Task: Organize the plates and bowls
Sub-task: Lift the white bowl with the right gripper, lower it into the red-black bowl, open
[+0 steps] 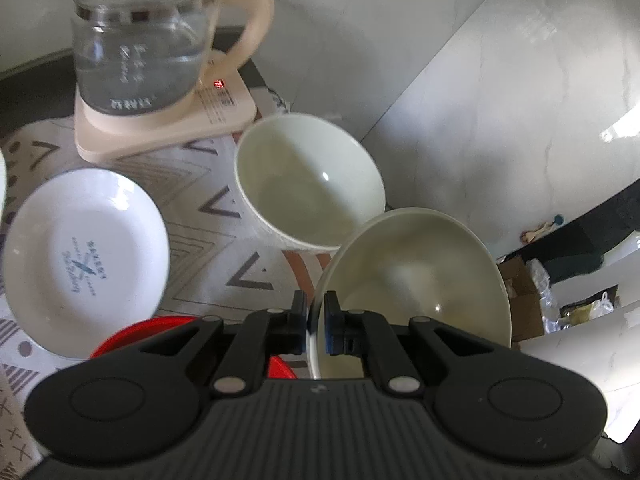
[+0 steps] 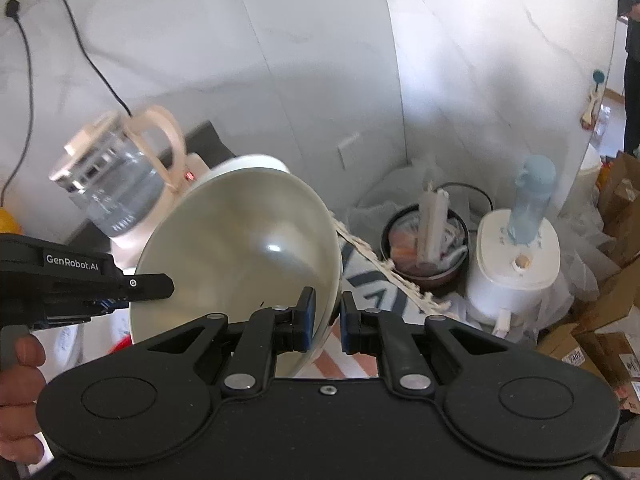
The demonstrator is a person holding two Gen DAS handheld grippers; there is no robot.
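Note:
My left gripper (image 1: 317,320) is shut on the near rim of a wide cream bowl (image 1: 416,280) and holds it tilted above the table. A deeper cream bowl (image 1: 308,180) stands just behind it. A white plate (image 1: 84,256) with blue print lies to the left. A red plate (image 1: 160,332) shows under the gripper. In the right wrist view the same held bowl (image 2: 240,248) is tilted; my right gripper (image 2: 327,312) straddles its right rim, with a small gap on the right side. The left gripper (image 2: 120,284) holds its left rim.
A glass kettle (image 1: 140,40) on a beige base (image 1: 168,120) stands at the back left on the patterned tablecloth (image 1: 224,208). Beyond the table edge are a white appliance (image 2: 516,264), a dark pot (image 2: 424,248) and cardboard boxes (image 2: 616,216).

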